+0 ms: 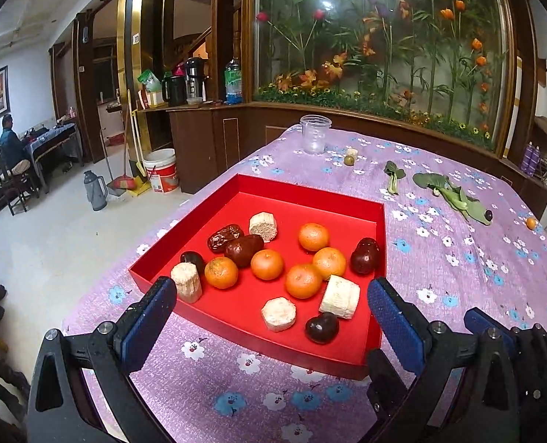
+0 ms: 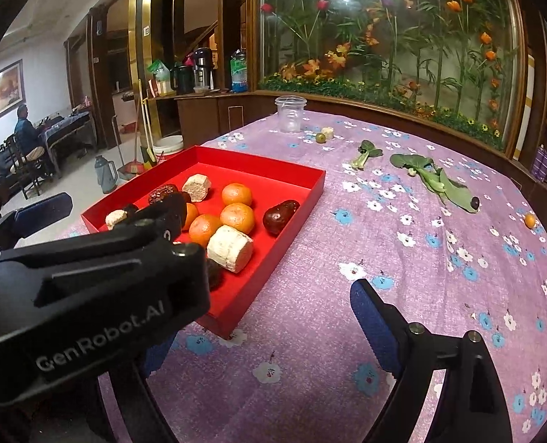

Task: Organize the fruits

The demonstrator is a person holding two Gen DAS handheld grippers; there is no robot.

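Observation:
A red tray sits on the purple flowered tablecloth and holds several oranges, dark plums, red dates and pale cut chunks. My left gripper is open and empty, its blue pads either side of the tray's near edge. In the right wrist view the tray lies to the left, partly hidden by the left gripper's black body. My right gripper is open and empty over bare cloth. A small orange, a dark grape and a green fruit lie loose on the cloth.
A clear plastic cup stands at the table's far end, with a pale chunk beside the green fruit. Green leaves lie on the right of the cloth. The table's left edge drops to the floor. A glass flower wall is behind.

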